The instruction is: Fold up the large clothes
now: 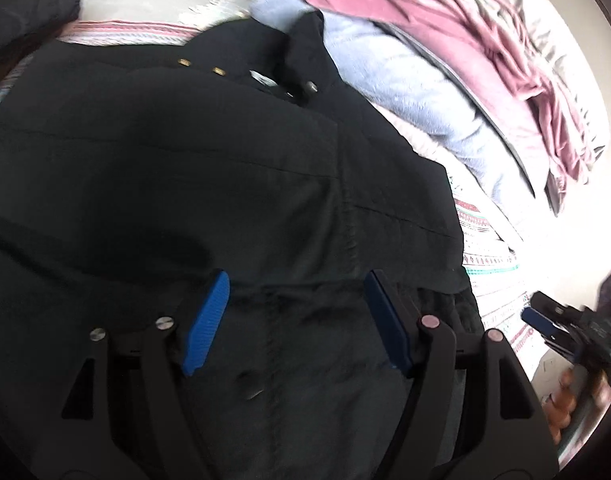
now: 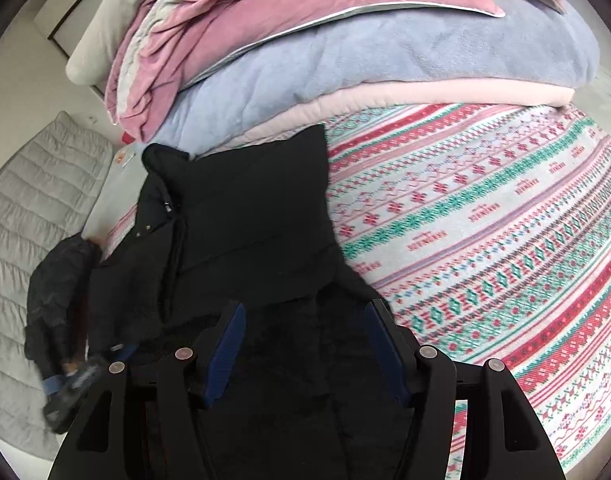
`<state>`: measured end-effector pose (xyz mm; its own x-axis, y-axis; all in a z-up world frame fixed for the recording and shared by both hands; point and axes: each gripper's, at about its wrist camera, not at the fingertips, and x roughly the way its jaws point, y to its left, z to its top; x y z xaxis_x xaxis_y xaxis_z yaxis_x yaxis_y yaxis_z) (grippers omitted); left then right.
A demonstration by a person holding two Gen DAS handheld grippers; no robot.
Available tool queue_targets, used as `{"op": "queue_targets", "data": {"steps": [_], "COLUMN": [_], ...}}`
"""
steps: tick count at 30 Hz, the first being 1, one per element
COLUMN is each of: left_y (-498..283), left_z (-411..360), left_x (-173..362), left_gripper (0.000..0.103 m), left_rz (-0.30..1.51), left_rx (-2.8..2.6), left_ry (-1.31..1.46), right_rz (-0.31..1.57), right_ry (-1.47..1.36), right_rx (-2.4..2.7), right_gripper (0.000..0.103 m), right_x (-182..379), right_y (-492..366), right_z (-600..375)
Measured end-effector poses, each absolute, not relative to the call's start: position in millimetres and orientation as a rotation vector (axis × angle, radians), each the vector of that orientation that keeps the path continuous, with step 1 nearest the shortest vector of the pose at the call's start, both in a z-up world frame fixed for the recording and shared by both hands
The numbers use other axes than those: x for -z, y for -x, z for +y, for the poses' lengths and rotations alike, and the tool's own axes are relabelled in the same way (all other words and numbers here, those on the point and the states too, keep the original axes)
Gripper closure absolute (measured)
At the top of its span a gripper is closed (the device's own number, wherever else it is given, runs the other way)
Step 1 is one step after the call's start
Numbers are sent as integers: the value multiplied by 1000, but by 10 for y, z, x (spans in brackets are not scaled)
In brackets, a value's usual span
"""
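A large black coat [image 1: 209, 168] with small brass snaps lies spread on the patterned bedsheet [image 2: 485, 216]; it also shows in the right wrist view [image 2: 249, 220], collar toward the blankets. My left gripper [image 1: 297, 284] hovers just over the coat, blue pads wide apart, nothing between them. My right gripper [image 2: 301, 312] is open too, above the coat's lower part with its dark fleecy lining. The right gripper also shows at the right edge of the left wrist view [image 1: 545, 324]. The left gripper appears blurred at the lower left of the right wrist view [image 2: 81, 372].
A stack of folded blankets, pink [image 2: 289, 12] over blue-grey [image 2: 385, 68], sits at the head of the bed. A grey quilted mat [image 2: 37, 216] lies on the floor to the left. A second dark garment [image 1: 25, 4] lies at the far left.
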<state>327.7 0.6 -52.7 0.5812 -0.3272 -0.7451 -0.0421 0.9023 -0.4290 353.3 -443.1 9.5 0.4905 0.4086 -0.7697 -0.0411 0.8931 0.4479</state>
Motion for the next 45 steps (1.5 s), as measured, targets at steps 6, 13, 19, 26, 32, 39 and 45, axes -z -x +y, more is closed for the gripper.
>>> {"op": "queue_targets", "data": {"steps": [6, 13, 19, 26, 32, 39, 45], "left_y": [-2731, -2062, -1540, -1127, -669, -197, -202], "left_z": [872, 1727, 2167, 2364, 2284, 2235, 2110], "left_x": [348, 378, 654, 906, 824, 838, 889], "left_gripper": [32, 32, 32, 32, 32, 32, 59], "left_rz": [889, 914, 961, 1025, 1027, 1006, 1002], "left_rx": [0, -170, -217, -123, -29, 33, 37], "left_ry": [442, 442, 499, 633, 606, 599, 554], "right_rz": [1014, 1065, 1123, 1185, 1183, 1169, 1304], "right_ry": [-340, -291, -215, -208, -304, -422, -419], "right_rx": [-233, -238, -227, -293, -344, -362, -314], "right_gripper": [42, 49, 49, 49, 49, 49, 49], "right_x": [-25, 154, 359, 508, 458, 524, 828], "right_y": [-3483, -3427, -3313, -3060, -2628, -1919, -1519], "right_z": [-4569, -4608, -4660, -4656, -4909, -5262, -5317]}}
